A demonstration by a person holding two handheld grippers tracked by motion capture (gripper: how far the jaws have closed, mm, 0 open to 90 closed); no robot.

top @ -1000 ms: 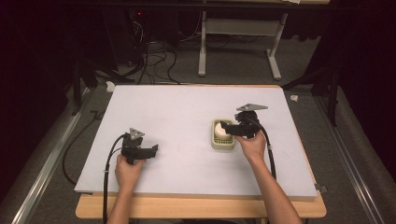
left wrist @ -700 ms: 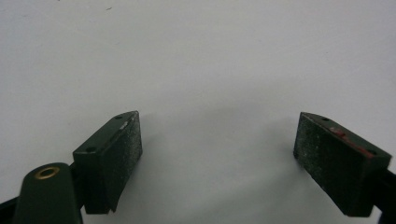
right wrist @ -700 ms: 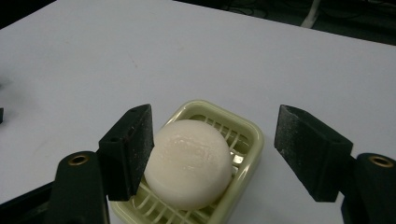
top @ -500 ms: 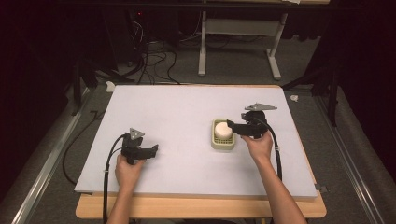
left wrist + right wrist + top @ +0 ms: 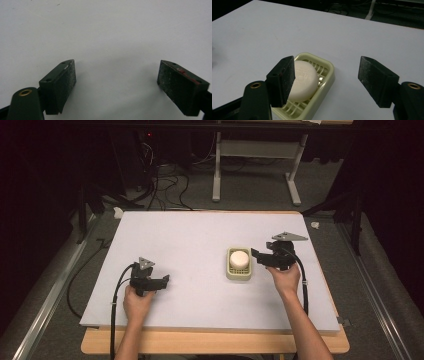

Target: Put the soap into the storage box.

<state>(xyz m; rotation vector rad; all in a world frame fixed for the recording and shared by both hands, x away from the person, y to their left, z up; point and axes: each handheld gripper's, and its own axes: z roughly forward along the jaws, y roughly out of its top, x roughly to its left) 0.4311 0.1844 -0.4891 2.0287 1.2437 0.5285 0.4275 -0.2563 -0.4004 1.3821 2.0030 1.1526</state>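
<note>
A round white soap bar (image 5: 239, 258) (image 5: 304, 80) lies in a pale green slotted soap dish (image 5: 239, 273) (image 5: 325, 68) right of the table's middle. My right gripper (image 5: 256, 256) (image 5: 326, 80) hovers just right of the dish, open, jaws wide apart with nothing between them; its left jaw partly covers the soap in the right gripper view. My left gripper (image 5: 165, 281) (image 5: 117, 81) rests low over the bare white tabletop (image 5: 105, 32) at the front left, open and empty.
The white table surface (image 5: 200, 235) has a wooden front edge (image 5: 210, 344). Black cables (image 5: 116, 295) trail from both grippers toward the front. Beyond the table are a dark floor, loose cables and a grey desk frame (image 5: 216, 175).
My right gripper has drawn back to the right, off the soap dish, leaving the soap lying in the dish. The left gripper has stayed put.
</note>
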